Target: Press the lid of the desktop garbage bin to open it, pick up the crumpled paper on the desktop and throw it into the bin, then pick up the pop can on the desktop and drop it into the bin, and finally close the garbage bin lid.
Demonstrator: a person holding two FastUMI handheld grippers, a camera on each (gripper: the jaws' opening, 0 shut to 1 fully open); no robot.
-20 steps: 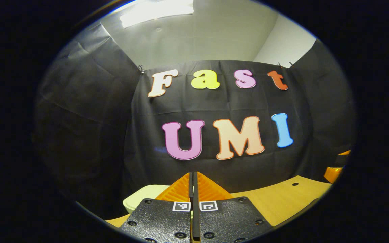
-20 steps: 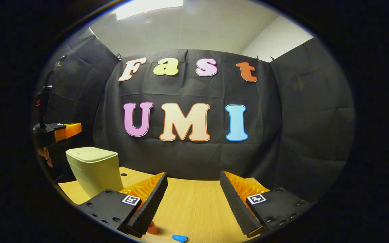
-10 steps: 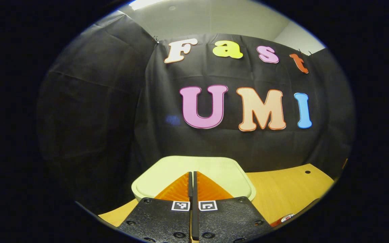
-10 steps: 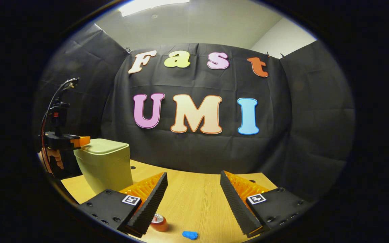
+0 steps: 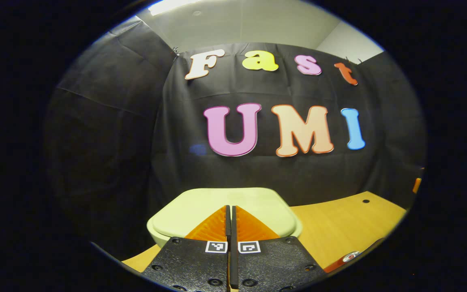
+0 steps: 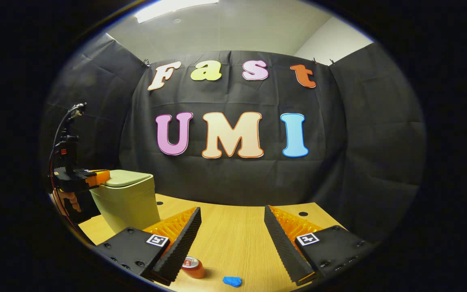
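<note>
The pale green bin (image 6: 130, 202) stands on the wooden table at the left of the right gripper view, its lid (image 5: 201, 207) down. My left gripper (image 5: 230, 207) is shut with nothing in it, its tips right at the top of the lid's near part; it appears as the left gripper (image 6: 95, 177) at the lid's left edge. My right gripper (image 6: 232, 211) hangs open above the table. Below it lie the red pop can (image 6: 193, 265), on its side by its left finger, and the blue crumpled paper (image 6: 232, 280). The can (image 5: 349, 256) peeks in at the lower right.
The wooden table (image 6: 233, 239) runs back to the black cloth wall, with small round holes in its top. A hand (image 6: 71, 200) holds the left gripper beside the bin, and a cable rises above it.
My left gripper has come down and forward over the bin lid, staying shut. The right gripper has drawn back a little, so the can and paper show more fully.
</note>
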